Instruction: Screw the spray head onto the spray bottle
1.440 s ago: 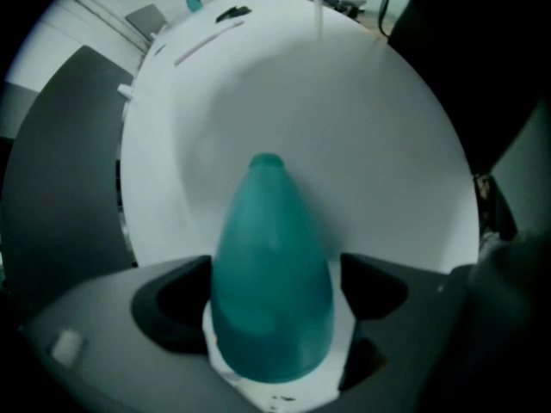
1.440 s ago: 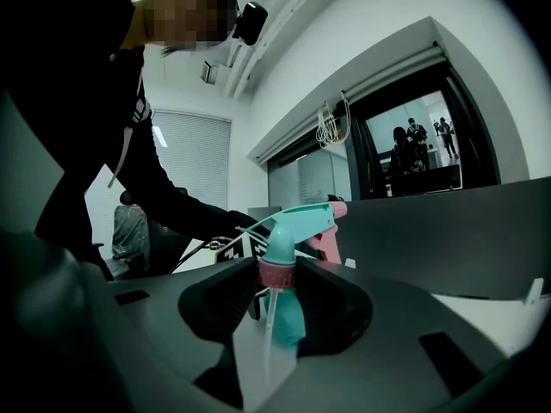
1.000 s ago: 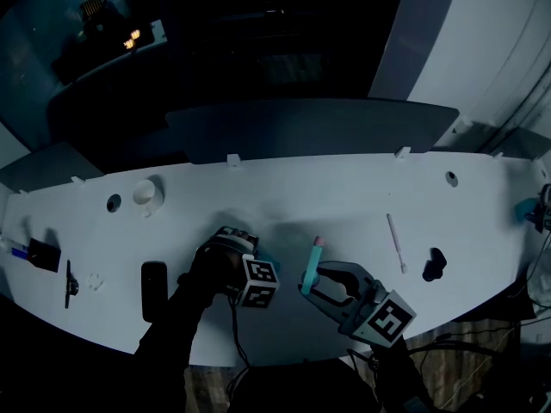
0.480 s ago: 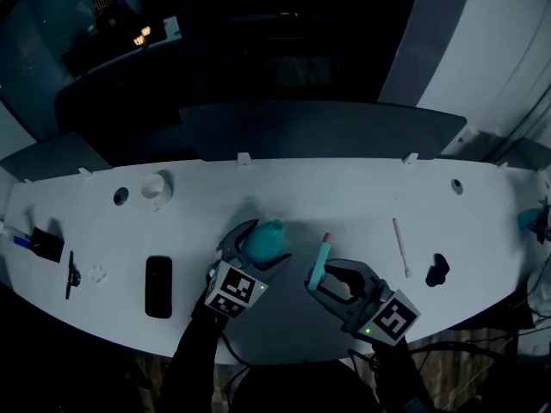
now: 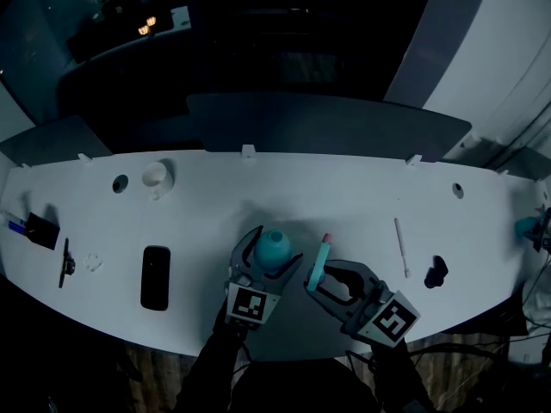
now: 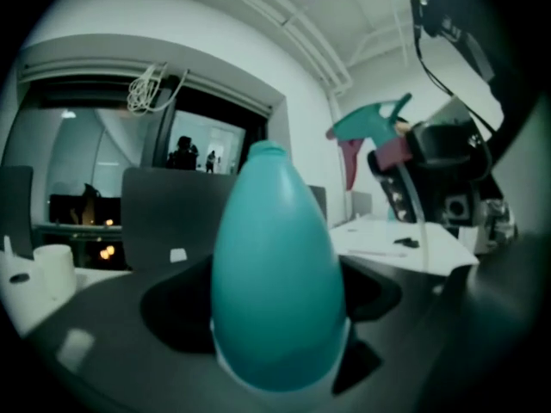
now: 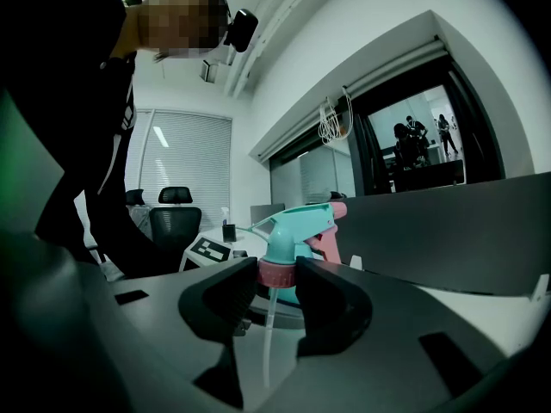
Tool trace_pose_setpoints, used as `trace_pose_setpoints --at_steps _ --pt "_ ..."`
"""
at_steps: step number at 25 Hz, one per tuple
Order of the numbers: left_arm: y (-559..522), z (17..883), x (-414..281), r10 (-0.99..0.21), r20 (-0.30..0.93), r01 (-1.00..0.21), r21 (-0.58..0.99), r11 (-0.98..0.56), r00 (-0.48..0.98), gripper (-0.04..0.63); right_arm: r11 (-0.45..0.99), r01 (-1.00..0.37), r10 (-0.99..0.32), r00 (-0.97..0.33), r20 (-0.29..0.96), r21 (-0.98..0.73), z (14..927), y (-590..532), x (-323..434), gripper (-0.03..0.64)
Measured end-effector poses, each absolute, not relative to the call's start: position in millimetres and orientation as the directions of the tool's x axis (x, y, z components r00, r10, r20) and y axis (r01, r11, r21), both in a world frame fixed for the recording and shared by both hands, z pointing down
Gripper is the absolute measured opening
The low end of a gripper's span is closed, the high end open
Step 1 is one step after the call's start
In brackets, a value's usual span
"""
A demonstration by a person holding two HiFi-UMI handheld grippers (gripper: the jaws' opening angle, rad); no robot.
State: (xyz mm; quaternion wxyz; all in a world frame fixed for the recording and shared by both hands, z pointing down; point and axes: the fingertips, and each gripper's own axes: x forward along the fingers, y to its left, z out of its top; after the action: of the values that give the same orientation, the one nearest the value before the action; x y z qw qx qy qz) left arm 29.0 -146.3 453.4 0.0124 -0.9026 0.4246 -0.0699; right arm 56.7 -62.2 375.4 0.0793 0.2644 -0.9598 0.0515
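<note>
With the left hand-held gripper (image 5: 272, 256) clamped on the upright spray bottle (image 6: 275, 291) and the right hand-held gripper (image 5: 322, 279) pinching the spray head (image 7: 297, 224) by its collar (image 7: 277, 274) just beside it, I'd say the dangling dip tube (image 7: 268, 334) may miss the neck (image 6: 266, 151) and the collar may cross-thread.

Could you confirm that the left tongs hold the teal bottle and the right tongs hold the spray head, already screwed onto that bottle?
Not quite: the spray head is not yet screwed on. The head view shows it in the right tongs, beside the teal bottle and apart from it. The left tongs do hold the bottle.
</note>
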Motion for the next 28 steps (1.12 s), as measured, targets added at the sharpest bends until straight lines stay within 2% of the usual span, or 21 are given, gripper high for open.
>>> trace_pose_setpoints --at_steps 5,11,19,28 --pt "-140 469 24 -0.798 0.126 -0.799 -0.061 -0.599 0.589 0.422 0.851 -0.521 -0.496 -0.84 0.221 -0.071 381 -58 55 0.147" --pt "-131 483 22 -0.811 0.146 -0.811 -0.076 -0.58 0.566 0.422 0.865 -0.498 -0.478 -0.854 0.203 -0.057 382 -52 50 0.147" --pt "-131 491 15 -0.813 0.158 -0.825 0.015 -0.565 0.56 0.422 0.868 -0.493 -0.471 -0.857 0.208 -0.065 385 -45 49 0.147" --pt "-130 508 22 -0.762 0.276 -0.798 0.033 -0.601 0.585 0.423 0.868 -0.493 -0.472 -0.856 0.212 -0.056 383 -41 50 0.147"
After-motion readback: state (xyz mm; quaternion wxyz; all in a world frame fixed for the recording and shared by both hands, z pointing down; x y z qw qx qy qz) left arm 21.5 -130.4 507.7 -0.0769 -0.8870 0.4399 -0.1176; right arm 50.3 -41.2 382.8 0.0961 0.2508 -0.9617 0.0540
